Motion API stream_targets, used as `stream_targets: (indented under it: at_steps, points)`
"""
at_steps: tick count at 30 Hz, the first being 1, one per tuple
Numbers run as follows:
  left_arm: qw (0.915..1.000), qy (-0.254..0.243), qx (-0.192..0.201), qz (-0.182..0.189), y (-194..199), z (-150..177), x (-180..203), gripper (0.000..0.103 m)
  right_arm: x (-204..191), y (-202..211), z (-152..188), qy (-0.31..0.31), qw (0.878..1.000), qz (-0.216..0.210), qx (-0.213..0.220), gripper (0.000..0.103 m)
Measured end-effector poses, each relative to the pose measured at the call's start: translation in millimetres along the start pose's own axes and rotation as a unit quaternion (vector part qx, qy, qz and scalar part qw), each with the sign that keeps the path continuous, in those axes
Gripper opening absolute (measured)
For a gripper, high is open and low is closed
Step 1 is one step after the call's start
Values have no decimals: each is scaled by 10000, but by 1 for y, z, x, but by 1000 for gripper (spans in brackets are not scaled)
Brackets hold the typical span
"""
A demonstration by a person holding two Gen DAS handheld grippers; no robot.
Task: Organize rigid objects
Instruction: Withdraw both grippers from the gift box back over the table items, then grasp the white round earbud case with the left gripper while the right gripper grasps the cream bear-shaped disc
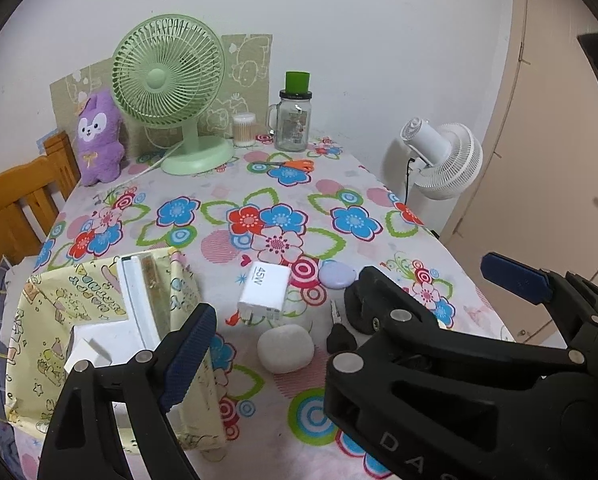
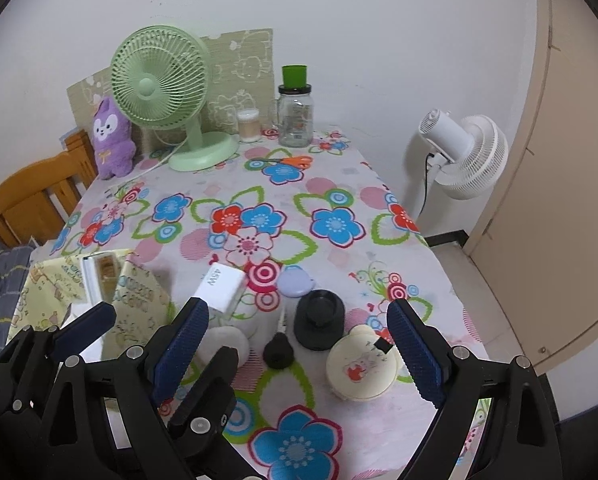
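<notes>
Nearest the viewer, the right gripper (image 2: 299,344) hangs spread wide and empty above a cream round case (image 2: 361,364), and the left gripper (image 2: 161,334), also released and empty, hovers beside the yellow fabric bin (image 1: 99,292). The bin already holds a white box (image 1: 139,292). Beyond, a white charger (image 1: 263,294), white pebble-shaped case (image 1: 285,349), black round mount (image 2: 319,318) and lilac disc (image 1: 337,275) lie loose on the floral tablecloth (image 1: 259,200); sorting looks barely begun.

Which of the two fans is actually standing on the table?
The green fan, on its round base at the table's far end beside the purple plush. The white fan stands off the table's right edge, by the door.
</notes>
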State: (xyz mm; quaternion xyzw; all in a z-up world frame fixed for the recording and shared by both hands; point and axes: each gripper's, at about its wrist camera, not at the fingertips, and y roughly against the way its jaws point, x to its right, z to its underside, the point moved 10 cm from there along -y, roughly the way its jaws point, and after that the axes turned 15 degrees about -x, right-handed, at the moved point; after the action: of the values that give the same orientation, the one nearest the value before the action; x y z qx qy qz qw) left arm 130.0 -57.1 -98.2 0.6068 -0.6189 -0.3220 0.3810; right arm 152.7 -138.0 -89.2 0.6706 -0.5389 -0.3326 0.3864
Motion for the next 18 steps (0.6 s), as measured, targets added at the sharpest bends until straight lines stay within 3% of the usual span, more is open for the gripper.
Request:
stream_targets:
  at_steps: [18]
  points:
    - [9999,-96,-131,-9,-33,8,27,95,32,-21,11,7,9999,-114,29,93]
